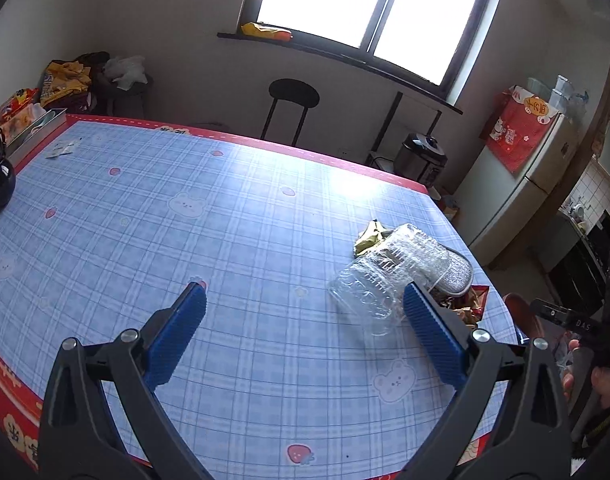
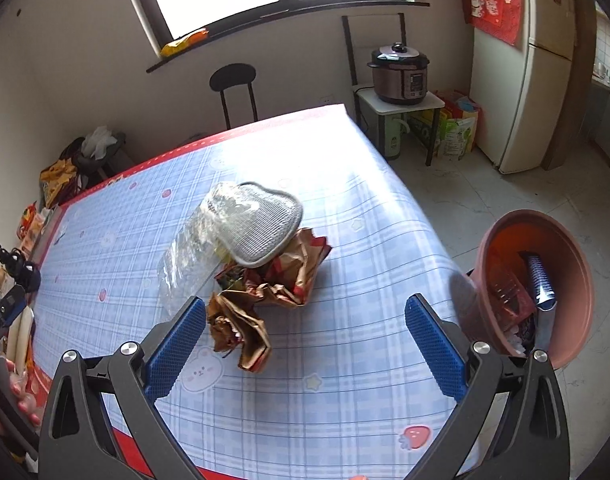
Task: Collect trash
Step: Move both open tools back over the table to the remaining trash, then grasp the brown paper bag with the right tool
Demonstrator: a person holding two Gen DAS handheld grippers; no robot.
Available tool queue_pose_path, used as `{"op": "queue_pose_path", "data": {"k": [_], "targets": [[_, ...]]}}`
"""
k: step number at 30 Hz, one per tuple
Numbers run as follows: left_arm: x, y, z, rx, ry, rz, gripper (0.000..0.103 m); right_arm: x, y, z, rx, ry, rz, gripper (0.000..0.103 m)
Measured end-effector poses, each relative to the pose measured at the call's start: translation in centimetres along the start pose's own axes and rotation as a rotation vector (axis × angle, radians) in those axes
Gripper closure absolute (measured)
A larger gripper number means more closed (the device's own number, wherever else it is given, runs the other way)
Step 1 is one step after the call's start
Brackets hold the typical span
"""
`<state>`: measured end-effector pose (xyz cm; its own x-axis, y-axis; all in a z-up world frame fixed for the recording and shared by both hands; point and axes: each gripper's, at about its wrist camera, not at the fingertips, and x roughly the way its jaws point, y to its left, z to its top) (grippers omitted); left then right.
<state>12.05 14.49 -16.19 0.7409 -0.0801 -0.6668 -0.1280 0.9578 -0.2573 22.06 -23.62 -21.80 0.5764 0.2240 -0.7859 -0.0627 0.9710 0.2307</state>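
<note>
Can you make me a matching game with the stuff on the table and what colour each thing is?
Things:
1. crumpled wrapper
2. slipper
3. plastic container
4. bin

Looks:
A. see-through
B. grey
C. pinkish-orange
D. brown

Pairs: 1-D, 2-B, 3-A, 4-C. The wrapper lies nearest the right gripper, which is open. The bin stands off the table's right edge.
</note>
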Motion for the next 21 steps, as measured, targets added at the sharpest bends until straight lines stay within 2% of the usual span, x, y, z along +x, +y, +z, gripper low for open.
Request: {"op": "queue_pose_path", "data": {"k": [5,11,14,17,20,21], "targets": [[0.6,3.6,0.2,-0.019,0.020,0.022,0.006,4.3,4.2,-1.3,0.011,0.083,0.018,0.005],[0.5,6.2,0.4,-0.004,0.029,0.028,0.006,7.8,5.7,-2.2,0.096,0.116,-0.050,0.006],[0.3,7.2,0.1,0.003,0.037,0.036,0.006,9.0,6.0,-2.4,0.123,0.119,-0.102,0.010],[0.2,8.2,-0.2,-0.006,0.043,0.048,0.006,10.0,5.5,-2.4,0.166,0.135,-0.130,0.020],[0.1,9.2,-0.2,-0.026,0.042,0.052,0.006,10.4,5.0,-2.6,0.213,0.144,-0.097,0.035],[0.0,9.3,-0.2,-0.032,0.041,0.056,0.006,10.2,5.1,-2.6,0.211,0.144,-0.093,0.036]]}}
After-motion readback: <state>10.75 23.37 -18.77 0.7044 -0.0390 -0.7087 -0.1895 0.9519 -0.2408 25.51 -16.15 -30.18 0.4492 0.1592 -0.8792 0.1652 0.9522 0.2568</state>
